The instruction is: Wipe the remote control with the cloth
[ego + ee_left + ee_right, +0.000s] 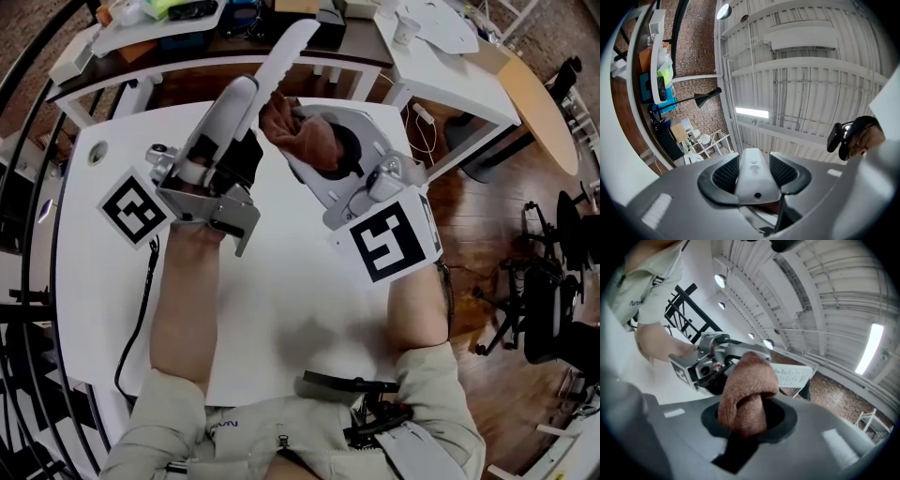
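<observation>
Firmly clamped between the dark ribbed pads [725, 174] of the left gripper [242, 101] is a long white plastic remote control [753, 174], gripped by its near end. The rest of it sticks out past the jaws, slanting up and away from the person above the table. The right gripper [744, 416] has its jaws closed on a bunched rust-brown terry cloth [747, 383], which bulges out beyond them in a rounded wad. In the head view this cloth [305, 136] sits just beside the remote's lower right side; whether they touch cannot be told. Both grippers hang close together over the far half of a white rectangular table [281, 309], each carrying its black-and-white marker cube.
</observation>
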